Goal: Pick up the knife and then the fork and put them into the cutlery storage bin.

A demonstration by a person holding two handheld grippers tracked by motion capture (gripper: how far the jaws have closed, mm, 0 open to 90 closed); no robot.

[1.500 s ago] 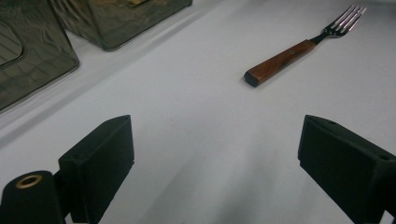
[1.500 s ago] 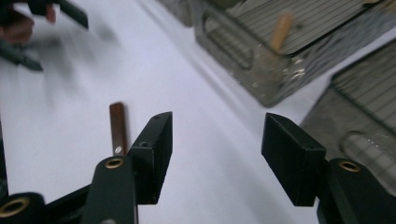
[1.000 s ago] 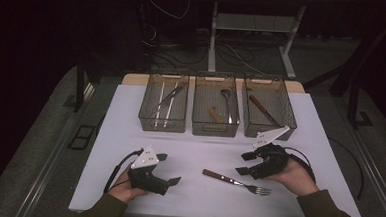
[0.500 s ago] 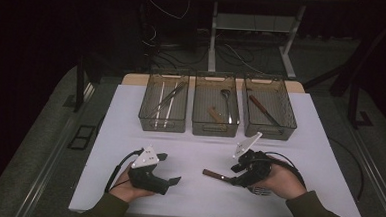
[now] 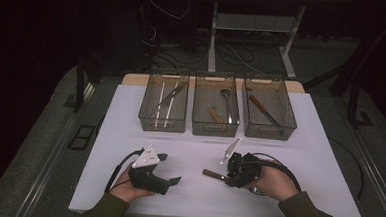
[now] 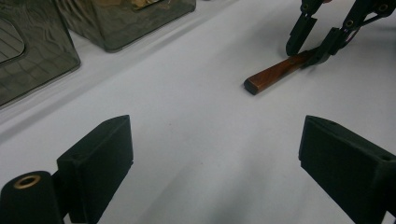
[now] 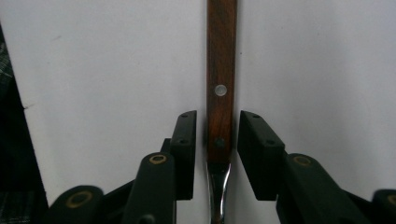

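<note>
A fork with a brown wooden handle (image 5: 212, 174) lies flat on the white table (image 5: 299, 144), right of centre near the front. My right gripper (image 5: 230, 178) is down over it, one jaw on each side of the handle (image 7: 221, 60) just above the metal neck. The jaws have just been closing and stand narrow, with a thin gap still showing on each side. The left gripper view looks across at the handle (image 6: 275, 74) and at the right gripper (image 6: 308, 53). My left gripper (image 5: 170, 168) rests at the front left, open (image 6: 215, 135), with nothing between its jaws.
Three see-through grey bins stand in a row at the back of the table: the left bin (image 5: 162, 124) holds long thin utensils, the middle bin (image 5: 215, 128) a spoon and a wooden-handled piece, the right bin (image 5: 270, 131) a wooden-handled utensil. Bare white tabletop lies between my grippers.
My right gripper has moved left and down over the fork's handle, and its jaws have narrowed around it. The left gripper has stayed where it was.
</note>
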